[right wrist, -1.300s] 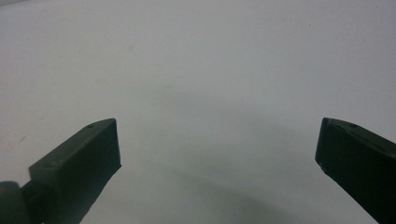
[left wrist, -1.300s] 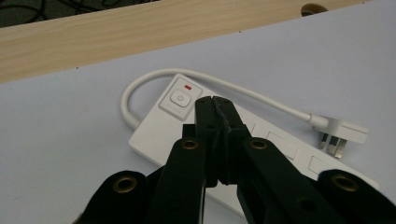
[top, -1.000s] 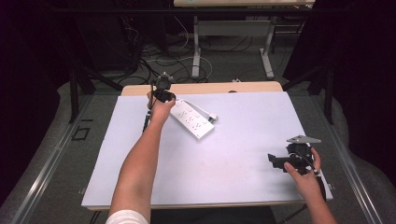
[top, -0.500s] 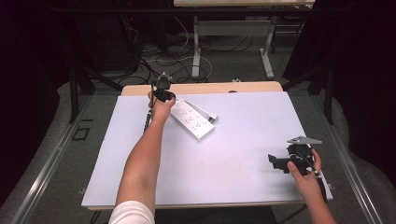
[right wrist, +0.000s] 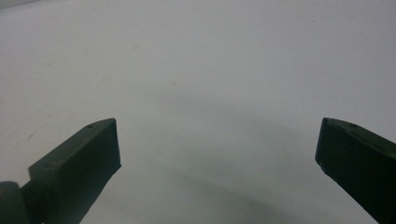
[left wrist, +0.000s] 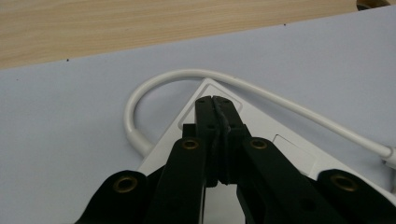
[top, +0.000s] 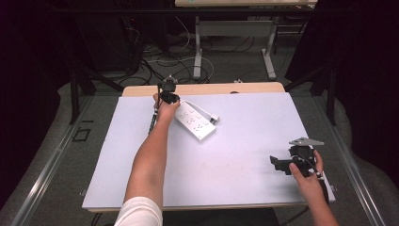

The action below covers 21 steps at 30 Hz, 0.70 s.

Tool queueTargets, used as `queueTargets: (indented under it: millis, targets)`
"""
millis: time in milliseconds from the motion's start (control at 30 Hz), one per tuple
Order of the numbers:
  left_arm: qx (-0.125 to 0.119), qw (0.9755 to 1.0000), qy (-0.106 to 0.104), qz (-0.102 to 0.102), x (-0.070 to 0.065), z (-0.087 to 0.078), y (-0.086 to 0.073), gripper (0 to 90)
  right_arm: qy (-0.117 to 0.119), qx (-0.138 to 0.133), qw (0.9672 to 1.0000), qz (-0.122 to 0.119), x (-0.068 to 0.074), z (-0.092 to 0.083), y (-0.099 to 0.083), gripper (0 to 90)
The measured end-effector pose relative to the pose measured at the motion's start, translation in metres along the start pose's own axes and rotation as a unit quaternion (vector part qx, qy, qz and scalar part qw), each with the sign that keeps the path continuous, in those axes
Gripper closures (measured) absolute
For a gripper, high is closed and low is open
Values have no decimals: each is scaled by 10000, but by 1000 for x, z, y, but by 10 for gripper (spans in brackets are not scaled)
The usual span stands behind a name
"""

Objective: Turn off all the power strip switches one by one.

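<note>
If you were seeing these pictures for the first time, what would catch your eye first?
Probably the white power strip, lying at an angle near the far left of the pale table mat, its cord looping beside it. The left gripper is right over the strip's end, jaws closed together with nothing between them. Off at the near right edge, the right gripper sits with jaws wide open above bare mat.

My left tool (left wrist: 215,100) is matte black with brass-coloured rivets. Beneath it lies the white power strip (top: 195,121), its cord (left wrist: 154,81) white too. The bench (top: 235,136) wears a pale lavender-grey cover; along the upper edge of the frame runs light wood grain. My right tool (right wrist: 217,154) is black against plain pale grey.
</note>
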<state>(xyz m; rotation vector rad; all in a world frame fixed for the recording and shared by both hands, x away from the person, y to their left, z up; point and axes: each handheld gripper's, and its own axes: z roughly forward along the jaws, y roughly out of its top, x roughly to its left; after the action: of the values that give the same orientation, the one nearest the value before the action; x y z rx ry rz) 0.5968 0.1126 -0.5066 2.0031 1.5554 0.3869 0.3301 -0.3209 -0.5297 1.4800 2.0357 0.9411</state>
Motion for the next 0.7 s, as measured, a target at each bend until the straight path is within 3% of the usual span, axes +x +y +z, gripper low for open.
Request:
queueTargets:
  millis: [267,700]
  targets:
    - [42,10000,-18,-76,-1,10,-1,900,40,17,10000,-36,-1,0,-1,0]
    - [40,10000,10,31,-4,18,1,900,67,29,10000,-25,0,1,-2,0]
